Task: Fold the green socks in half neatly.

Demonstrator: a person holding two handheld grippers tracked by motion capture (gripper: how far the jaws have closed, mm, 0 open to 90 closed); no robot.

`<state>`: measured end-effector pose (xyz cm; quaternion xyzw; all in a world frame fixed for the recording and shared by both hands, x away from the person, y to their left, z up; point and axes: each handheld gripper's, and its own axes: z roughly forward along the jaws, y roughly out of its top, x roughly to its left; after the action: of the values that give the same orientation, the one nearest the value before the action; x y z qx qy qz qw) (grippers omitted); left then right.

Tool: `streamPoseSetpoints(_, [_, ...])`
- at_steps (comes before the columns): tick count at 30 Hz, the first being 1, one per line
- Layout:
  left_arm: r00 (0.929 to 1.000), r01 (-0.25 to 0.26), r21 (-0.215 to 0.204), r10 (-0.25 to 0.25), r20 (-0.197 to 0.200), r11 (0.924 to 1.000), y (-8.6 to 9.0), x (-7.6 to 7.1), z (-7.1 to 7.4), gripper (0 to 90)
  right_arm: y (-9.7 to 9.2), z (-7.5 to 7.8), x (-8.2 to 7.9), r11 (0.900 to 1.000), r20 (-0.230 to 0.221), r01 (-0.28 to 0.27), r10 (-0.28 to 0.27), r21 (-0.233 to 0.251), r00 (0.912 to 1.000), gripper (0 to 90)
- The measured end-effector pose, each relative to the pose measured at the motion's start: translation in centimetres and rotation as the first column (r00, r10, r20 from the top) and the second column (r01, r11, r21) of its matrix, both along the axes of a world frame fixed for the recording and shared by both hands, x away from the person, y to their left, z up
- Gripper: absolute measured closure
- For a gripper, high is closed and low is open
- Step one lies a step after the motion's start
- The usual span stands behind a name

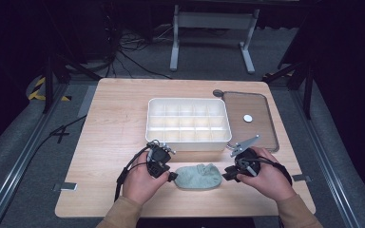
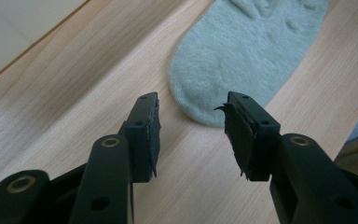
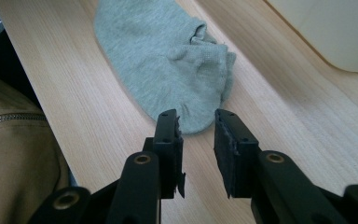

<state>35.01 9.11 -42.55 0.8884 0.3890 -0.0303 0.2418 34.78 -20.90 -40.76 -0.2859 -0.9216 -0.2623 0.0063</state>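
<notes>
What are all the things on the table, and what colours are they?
Sock: one, pale grey-green, lying flat near the front edge of the table, between the two grippers.
Divided box: one, white, many small compartments, middle of the table, behind the sock.
Lid: one, clear with a grey rim, flat on the table to the right of the box.
Small disc: one, white, resting on the lid.
Table: one, light wood.
Left gripper: one, black, jaws open, at the sock's left end.
Right gripper: one, black, jaws open, at the sock's right end.
Hands: two, each holding a gripper, tan sleeves.
</notes>
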Motion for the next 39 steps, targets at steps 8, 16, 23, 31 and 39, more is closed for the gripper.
streamPoseSetpoints(8, [0.9996, 0.012, 0.030, -0.011, -0.025, 0.9995, -1.6, 0.3, -1.4, 53.4, 0.2, -0.4, -0.2, 0.9999, -0.002, -0.007, 0.007, -0.010, 1.0000, 69.8])
streamPoseSetpoints(16, [0.9994, 0.009, 0.049, -0.007, -0.033, 0.9988, -2.5, 0.6, -2.1, 52.6, 0.2, -0.7, -0.4, 0.9998, -0.006, -0.004, 0.004, -0.017, 1.0000, 69.3])
streamPoseSetpoints(23, [0.9992, 0.021, 0.042, -0.019, -0.035, 0.9989, -3.1, 0.6, -2.2, 59.5, -0.1, -0.8, -0.6, 0.9999, -0.005, 0.004, -0.004, -0.015, 1.0000, 68.6])
streamPoseSetpoints(31, [0.9992, 0.025, 0.040, -0.023, -0.033, 0.9989, -3.9, 0.2, -2.3, 79.6, -0.2, -0.7, -0.8, 0.9999, 0.002, 0.007, -0.007, -0.012, 1.0000, 68.6])
streamPoseSetpoints(39, [0.9985, 0.014, 0.035, -0.012, -0.053, 0.9993, -3.1, 0.1, -1.7, 80.9, 0.2, -0.2, -0.9, 0.9996, 0.025, -0.012, 0.012, 0.024, 0.9996, 77.4])
